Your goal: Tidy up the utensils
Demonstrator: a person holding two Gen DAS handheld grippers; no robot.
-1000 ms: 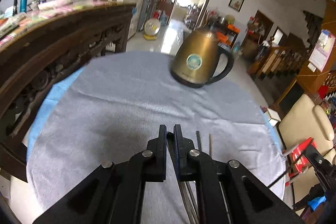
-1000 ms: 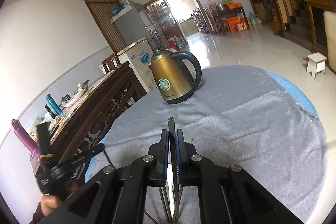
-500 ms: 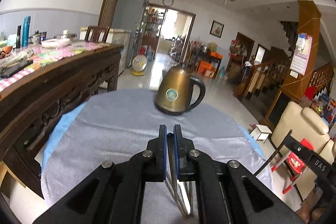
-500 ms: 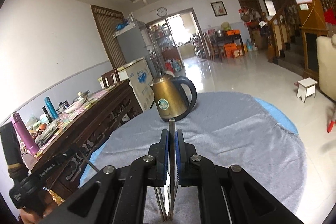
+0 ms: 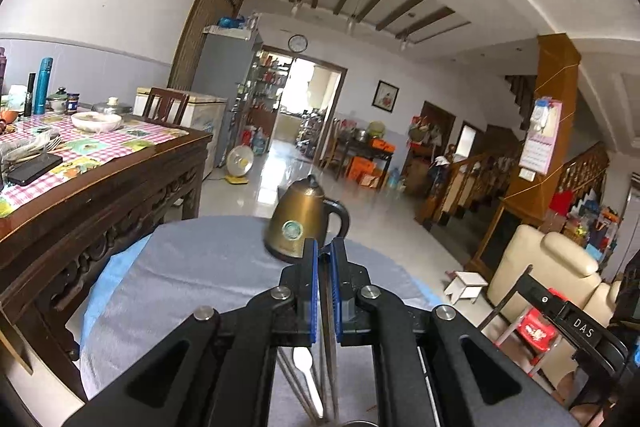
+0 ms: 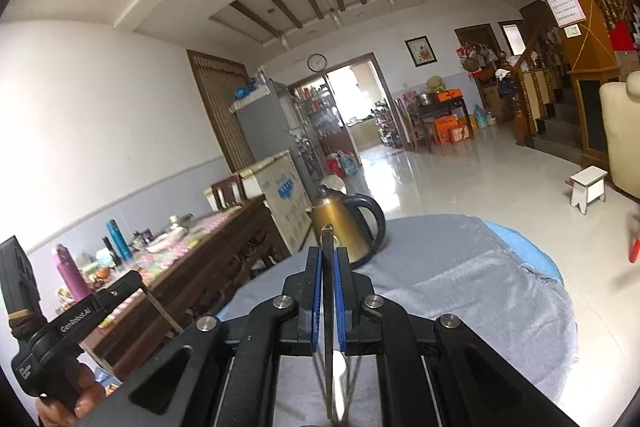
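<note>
My left gripper (image 5: 325,247) is shut on a thin metal utensil (image 5: 327,307) held edge-on between its blue pads. Under that gripper hang or lie more slim pieces, among them a white-tipped one (image 5: 305,367); I cannot tell what carries them. My right gripper (image 6: 328,255) is shut on a flat metal utensil (image 6: 328,239) whose tip pokes out past the fingertips. Both grippers hover above the round table's grey cloth (image 5: 192,267). The right wrist view shows the left gripper's handle (image 6: 60,327) in a hand at the lower left.
A gold kettle (image 5: 300,223) with a black handle stands on the far side of the table, just beyond both grippers. A dark carved sideboard (image 5: 100,195) with bottles and dishes runs along the left. A cream armchair (image 5: 548,267) and a small white stool (image 5: 466,285) stand on the right.
Both grippers have risen and tipped upward, so the table and kettle sit lower in each view and more ceiling shows. The grips on the utensils are unchanged.
</note>
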